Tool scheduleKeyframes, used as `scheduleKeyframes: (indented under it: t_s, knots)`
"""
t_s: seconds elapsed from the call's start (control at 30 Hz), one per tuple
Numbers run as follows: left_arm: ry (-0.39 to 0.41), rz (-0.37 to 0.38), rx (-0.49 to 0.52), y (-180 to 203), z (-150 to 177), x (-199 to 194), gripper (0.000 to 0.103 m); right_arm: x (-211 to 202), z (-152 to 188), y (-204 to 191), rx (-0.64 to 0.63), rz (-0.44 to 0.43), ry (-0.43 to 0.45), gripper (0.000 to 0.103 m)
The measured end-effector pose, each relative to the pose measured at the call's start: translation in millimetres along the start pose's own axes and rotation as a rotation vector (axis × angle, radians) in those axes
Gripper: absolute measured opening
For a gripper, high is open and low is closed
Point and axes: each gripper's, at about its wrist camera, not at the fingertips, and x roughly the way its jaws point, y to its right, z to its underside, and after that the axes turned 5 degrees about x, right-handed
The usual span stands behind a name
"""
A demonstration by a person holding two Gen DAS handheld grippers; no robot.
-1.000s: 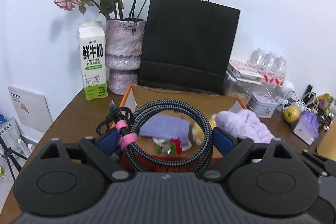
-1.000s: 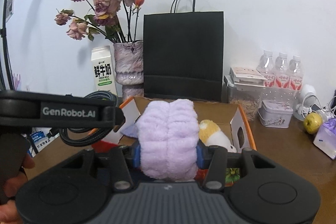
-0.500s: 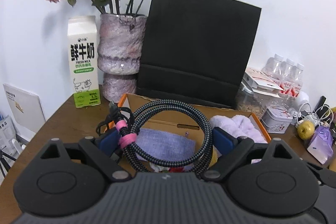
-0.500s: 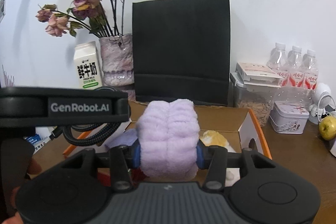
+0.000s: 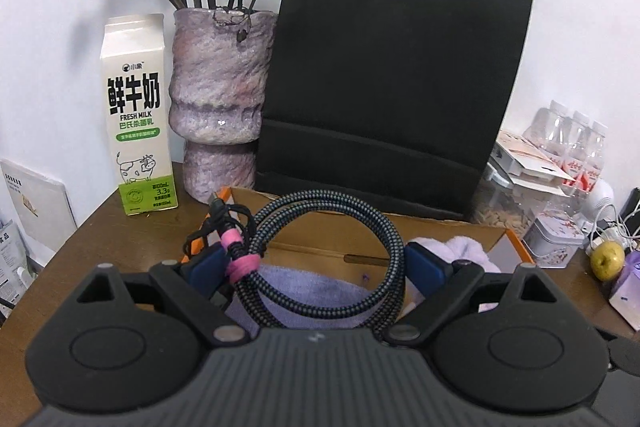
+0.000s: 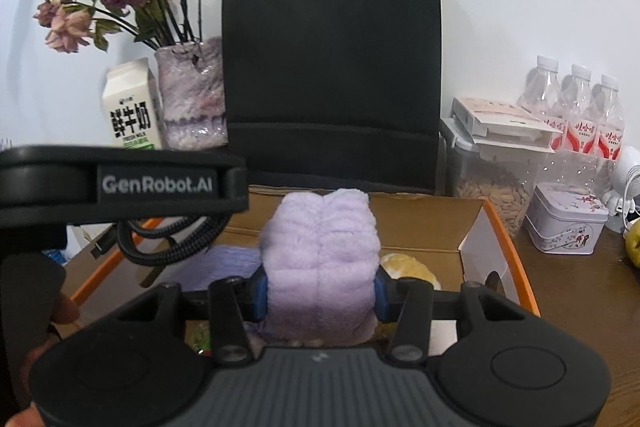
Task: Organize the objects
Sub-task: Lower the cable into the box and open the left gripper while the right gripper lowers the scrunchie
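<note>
Nearest, the left claw (image 5: 316, 263) is pinching a coiled braided cable (image 5: 328, 259), its loop standing upright between the blue pads with the pink tie (image 5: 240, 259) at the left pad. The right claw (image 6: 320, 293) is pinching a folded lilac plush cloth (image 6: 320, 251), its long axis upright and running away from the claw.

Directly below and ahead of both claws sits the open cardboard box (image 6: 496, 227) with orange edging, resting on the brown tabletop (image 6: 580, 291). A purple cloth (image 5: 312, 295) and a yellow soft toy (image 6: 408, 267) already lie inside it. Judged from this, both loads hang over the box interior, the cable toward its left half and the plush cloth toward its middle, so the next move probably calls for lowering and releasing rather than travel.

Behind the box stand a black paper bag (image 5: 392, 87), a vase (image 5: 220, 99) and a milk carton (image 5: 136, 115).
</note>
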Motion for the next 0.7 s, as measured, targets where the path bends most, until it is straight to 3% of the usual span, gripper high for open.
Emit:
scheduleKeyframes:
  t_s: [0.7]
  knots:
    - [-0.09,-0.005,0.026,-1.7,3.0,48.4,0.095,30.9,-5.4,15.6,0.015,0.054,-0.028,0.047]
